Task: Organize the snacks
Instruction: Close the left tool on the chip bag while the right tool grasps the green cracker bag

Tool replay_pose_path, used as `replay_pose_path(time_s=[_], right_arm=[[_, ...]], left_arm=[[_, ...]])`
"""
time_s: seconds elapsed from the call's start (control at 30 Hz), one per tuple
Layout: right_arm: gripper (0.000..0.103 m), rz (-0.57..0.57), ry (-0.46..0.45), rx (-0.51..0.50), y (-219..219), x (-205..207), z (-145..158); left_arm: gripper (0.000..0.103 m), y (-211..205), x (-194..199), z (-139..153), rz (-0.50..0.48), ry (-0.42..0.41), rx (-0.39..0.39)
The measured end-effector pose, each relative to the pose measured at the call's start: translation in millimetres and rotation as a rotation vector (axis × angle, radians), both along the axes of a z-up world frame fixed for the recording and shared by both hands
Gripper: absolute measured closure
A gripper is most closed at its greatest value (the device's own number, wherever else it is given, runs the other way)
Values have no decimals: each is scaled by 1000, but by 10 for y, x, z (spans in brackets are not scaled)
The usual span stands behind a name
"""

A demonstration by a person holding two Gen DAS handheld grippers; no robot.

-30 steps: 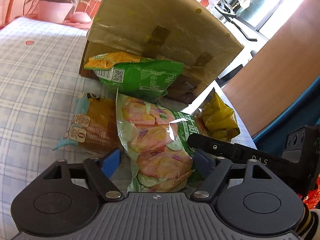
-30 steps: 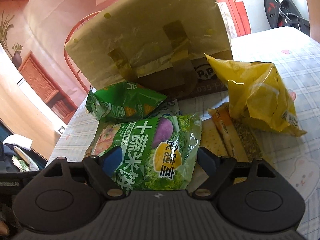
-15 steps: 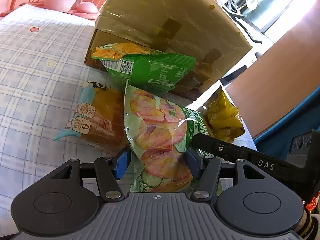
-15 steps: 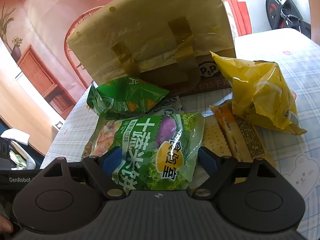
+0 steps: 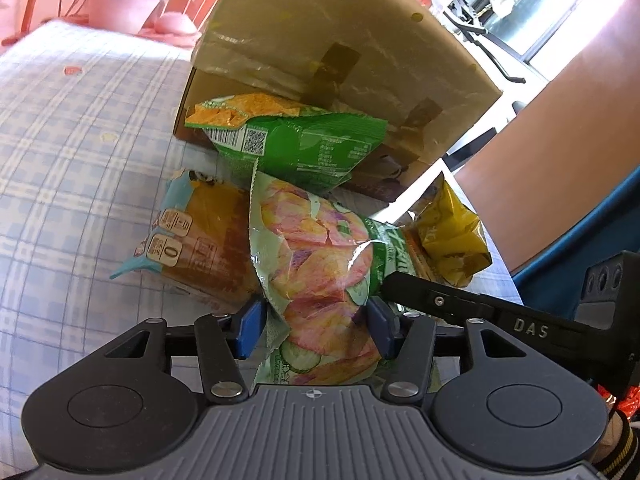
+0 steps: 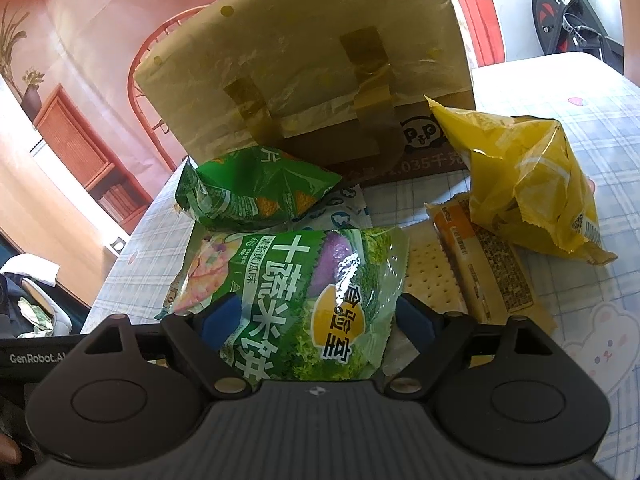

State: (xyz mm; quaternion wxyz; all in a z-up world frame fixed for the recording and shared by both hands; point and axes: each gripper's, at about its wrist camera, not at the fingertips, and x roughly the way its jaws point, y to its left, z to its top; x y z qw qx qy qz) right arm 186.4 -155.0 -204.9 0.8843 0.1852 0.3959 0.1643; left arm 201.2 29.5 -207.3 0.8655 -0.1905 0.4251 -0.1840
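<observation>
**A:** We have both grippers at one snack, the pale-green vegetable cracker bag, lying on the checked tablecloth in front of the cardboard box. Our left gripper has just been closing its jaws around one end of the bag; the blue pads now sit against the film on both sides, pinching it. Our right gripper straddles the other end with jaws standing wide, pads beside the bag but not pressing it.

**B:** So how do we make this grip a good one?

**A:** We judge the bag puffy and slick. We should close on the crimped end rather than the air-filled middle, firmly enough to hold and gently enough to spare the crackers, then lift level so nothing drags.

**B:** What crowds us?

**A:** Plenty. A green chip bag leans against the box, just beyond ours and touching its far edge. A brown cake packet lies beside ours, partly under it. Seen from the right wrist, a soda cracker pack lies just beside our bag, with a yellow bag resting on its far end. We cannot tell from here whether the box opens toward us; its taped flap faces the cameras. Lifting straight up first should keep the neighbours still.
</observation>
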Motion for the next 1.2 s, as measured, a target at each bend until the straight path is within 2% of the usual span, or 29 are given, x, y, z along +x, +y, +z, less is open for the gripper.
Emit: replay_pose_path(time_s=[0.27,0.4,0.5,0.67,0.7,0.73,0.77,1.07,1.17,1.2], right_arm=[[17,7,0,-7,14,-42,-15],[17,14,-13,-28,51,-53,-19],[16,19,-22,-41,72,-68,-14],[16,20,-27,-42,67,-77,-14],[16,20,-27,-42,69,-78,-12],[16,20,-27,-42,68,-78,-12],[16,20,-27,-42,67,-80,-12],[14,20,-21,-31,52,-85,-1],[13,19,-16,-19,47,-74,-14],[12,20,-13,-14,46,-67,-21]], left_arm=[[38,61,30,-131,17,39,-59],[38,73,17,-116,22,41,-50],[40,66,2,-58,-16,32,-65],[41,132,-26,-2,2,9,-90],[43,139,-26,-9,6,12,-95],[51,137,-22,-23,6,19,-91],[54,125,-11,-46,6,31,-81],[53,160,13,-138,28,67,-117],[49,205,23,-177,35,79,-131],[43,223,27,-192,41,85,-130]])
